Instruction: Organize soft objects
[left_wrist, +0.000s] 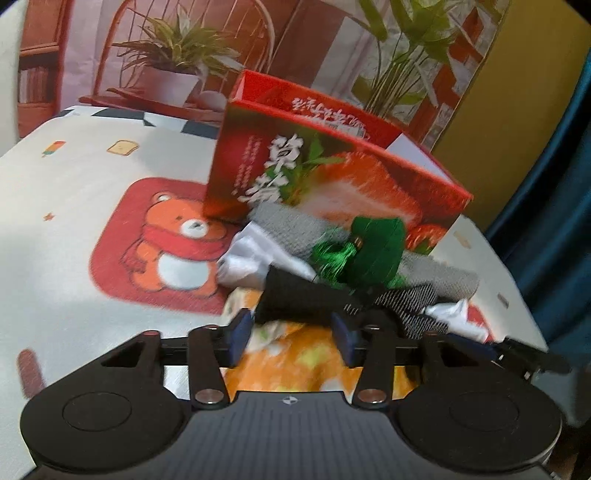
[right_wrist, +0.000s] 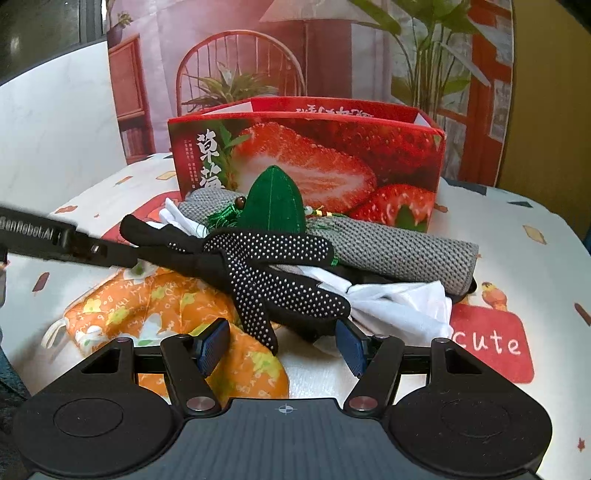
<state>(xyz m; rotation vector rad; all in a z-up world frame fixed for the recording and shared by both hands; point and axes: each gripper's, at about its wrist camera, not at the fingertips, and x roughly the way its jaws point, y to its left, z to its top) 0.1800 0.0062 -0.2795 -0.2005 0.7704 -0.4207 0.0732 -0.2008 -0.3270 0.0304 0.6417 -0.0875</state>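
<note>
The black dotted glove (right_wrist: 258, 273) lay mid-frame on the pile, long axis running upper left to lower right. The tablecloth (right_wrist: 491, 343) read "cute". Right gripper (right_wrist: 282, 347) and left gripper (left_wrist: 291, 334) stood half open, empty.

A home setup: cartoon bear tablecloth (left_wrist: 110, 206) before a printed living-room backdrop (right_wrist: 229, 48).

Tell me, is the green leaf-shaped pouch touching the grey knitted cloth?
Touching. The right wrist view shows the green pouch sitting on the rolled grey cloth, its base pressed against the knit.
</note>
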